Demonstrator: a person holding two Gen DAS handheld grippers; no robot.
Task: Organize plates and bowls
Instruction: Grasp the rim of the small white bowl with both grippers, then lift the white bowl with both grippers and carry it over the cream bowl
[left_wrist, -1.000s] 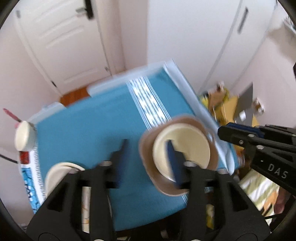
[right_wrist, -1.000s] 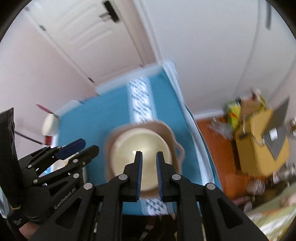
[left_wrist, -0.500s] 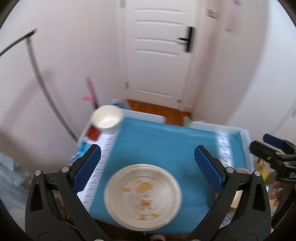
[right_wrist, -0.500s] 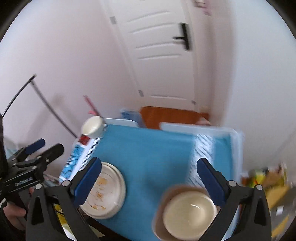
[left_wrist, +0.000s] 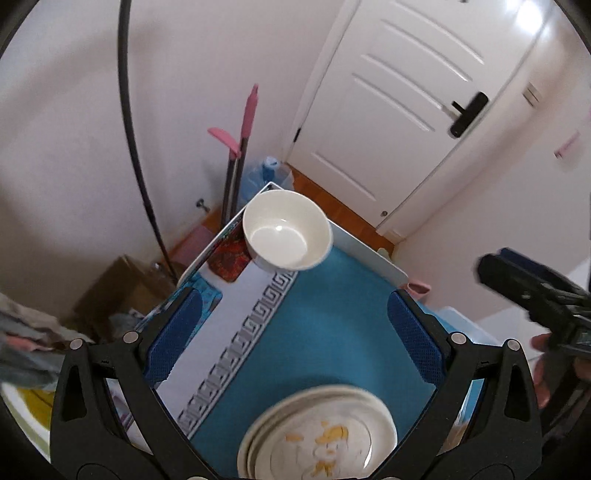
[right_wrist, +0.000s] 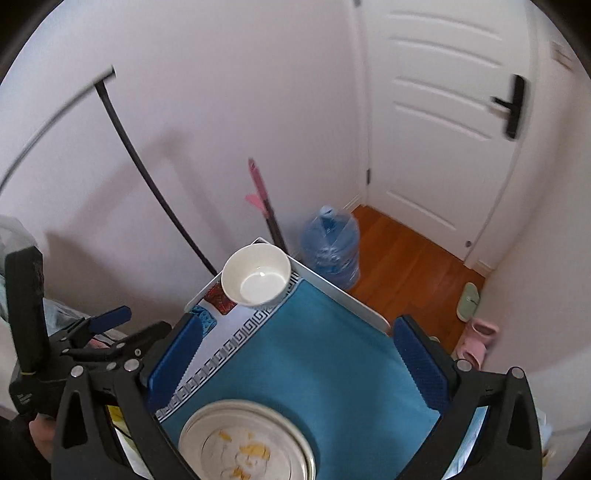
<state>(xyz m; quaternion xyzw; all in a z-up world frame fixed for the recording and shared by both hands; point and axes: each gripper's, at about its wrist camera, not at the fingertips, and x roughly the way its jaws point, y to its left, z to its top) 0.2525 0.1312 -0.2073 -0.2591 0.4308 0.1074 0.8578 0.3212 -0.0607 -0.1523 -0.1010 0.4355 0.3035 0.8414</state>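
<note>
Blue cloth (left_wrist: 317, 325) between bowl (left_wrist: 286, 234) and plate stack (left_wrist: 317, 435) lies bare. Bowl blocks the far corner. Plates block the near edge.

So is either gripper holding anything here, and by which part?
Nothing is held: left gripper and right gripper are both open and empty above the plates.

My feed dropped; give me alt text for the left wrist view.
The open left gripper holds nothing above a blue tablecloth. A stained plate stack sits near, a white bowl at the far corner.

Plate stack (left_wrist: 321, 435) blurred, cut by bottom edge, count unclear
</note>
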